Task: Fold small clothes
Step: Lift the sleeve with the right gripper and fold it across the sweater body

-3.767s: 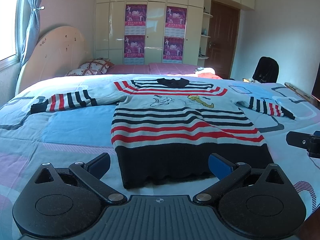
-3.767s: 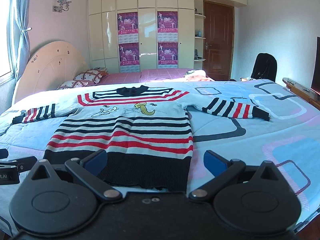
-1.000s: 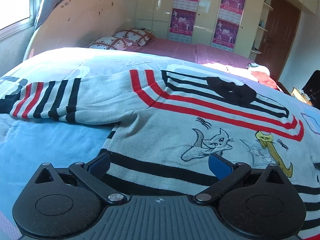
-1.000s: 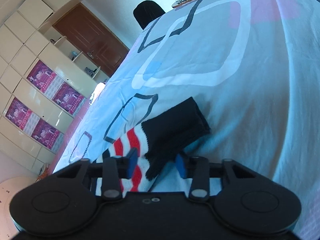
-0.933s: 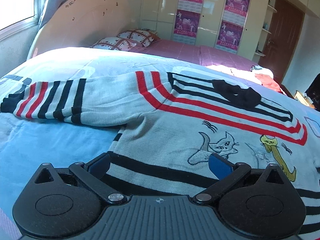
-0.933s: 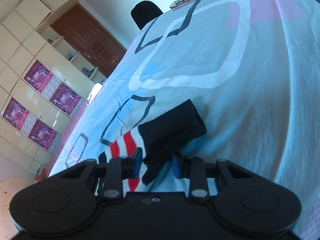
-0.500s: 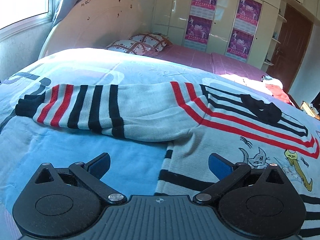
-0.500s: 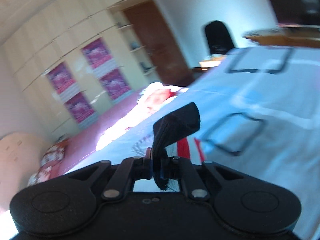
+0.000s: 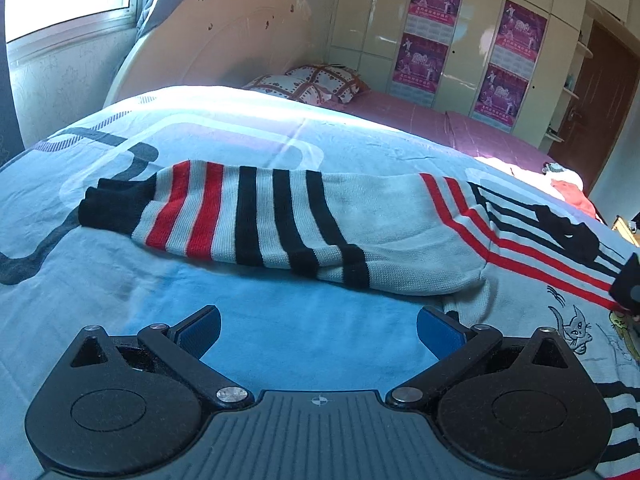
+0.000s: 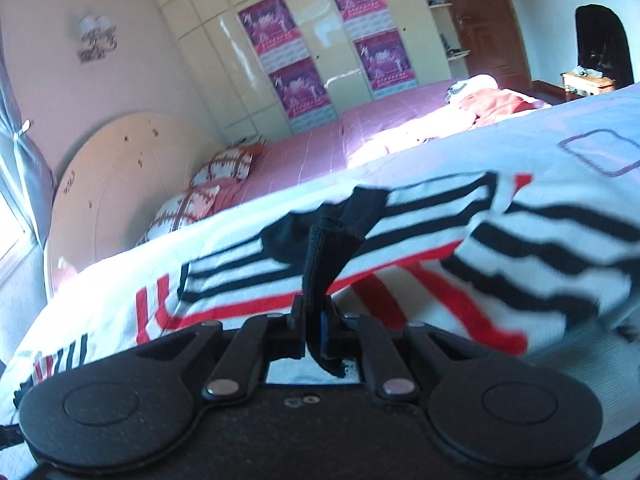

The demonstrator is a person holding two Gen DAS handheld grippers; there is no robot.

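Black left gripper [image 9: 319, 330], blue pads [image 9: 439, 330], silver pivot screws.

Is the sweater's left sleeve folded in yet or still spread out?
Still spread: the left sleeve lies flat and outstretched on the bedspread, ahead of the open left gripper.

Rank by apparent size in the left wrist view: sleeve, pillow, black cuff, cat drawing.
1. sleeve
2. pillow, though it lies farther away
3. black cuff
4. cat drawing

No legible text anywhere, purple posters [image 9: 435, 0] on the wardrobe doors [image 9: 372, 20] carry print too small and blurred to read, sweater [image 9: 520, 236] shows only cartoon cat drawings [image 9: 572, 324], no lettering
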